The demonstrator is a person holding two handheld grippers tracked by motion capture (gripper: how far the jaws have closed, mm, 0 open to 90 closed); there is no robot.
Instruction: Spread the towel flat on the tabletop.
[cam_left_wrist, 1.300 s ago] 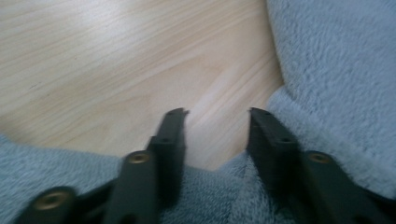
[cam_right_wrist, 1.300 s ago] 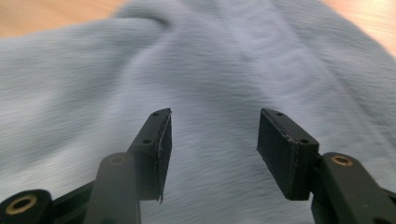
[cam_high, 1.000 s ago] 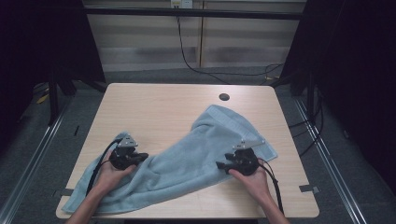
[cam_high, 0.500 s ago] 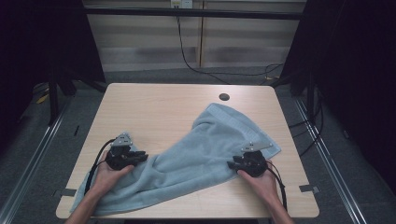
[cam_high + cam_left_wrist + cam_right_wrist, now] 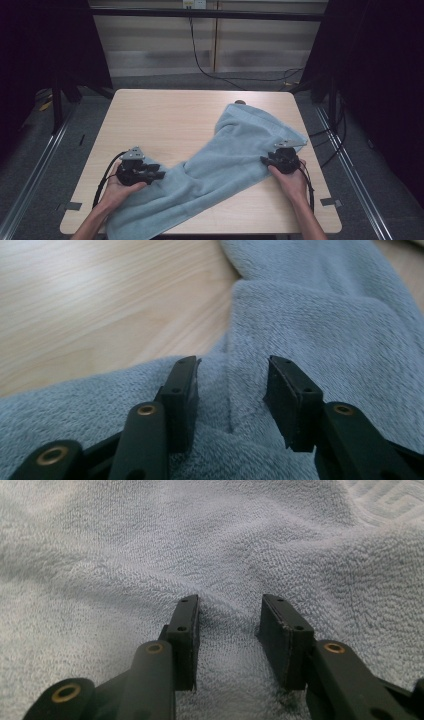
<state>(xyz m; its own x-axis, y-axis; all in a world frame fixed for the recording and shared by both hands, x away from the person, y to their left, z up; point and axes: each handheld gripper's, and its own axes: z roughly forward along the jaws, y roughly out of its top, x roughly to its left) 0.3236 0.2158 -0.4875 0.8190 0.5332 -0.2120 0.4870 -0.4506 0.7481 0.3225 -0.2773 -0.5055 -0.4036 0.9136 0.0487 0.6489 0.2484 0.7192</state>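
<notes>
Our left gripper [image 5: 156,174], at the near-left part of the towel [image 5: 235,155] that lies slantwise on the counter [image 5: 160,120], has just been opening, a fold between its jaws unpinched. Our right gripper [image 5: 264,161], on the towel's right edge, stands part open, gripping nothing. We judge we're spreading it; next, regrasp the edges.

No readable text, label, brand, number or sign anywhere.

High view: we look forward and down from above near edge, whole table [image 5: 165,120] in frame. Left gripper view: we sit low and close, facing along jaws across towel [image 5: 320,325] to bare wood. Right gripper view: equally close on towel. All share towel.
</notes>
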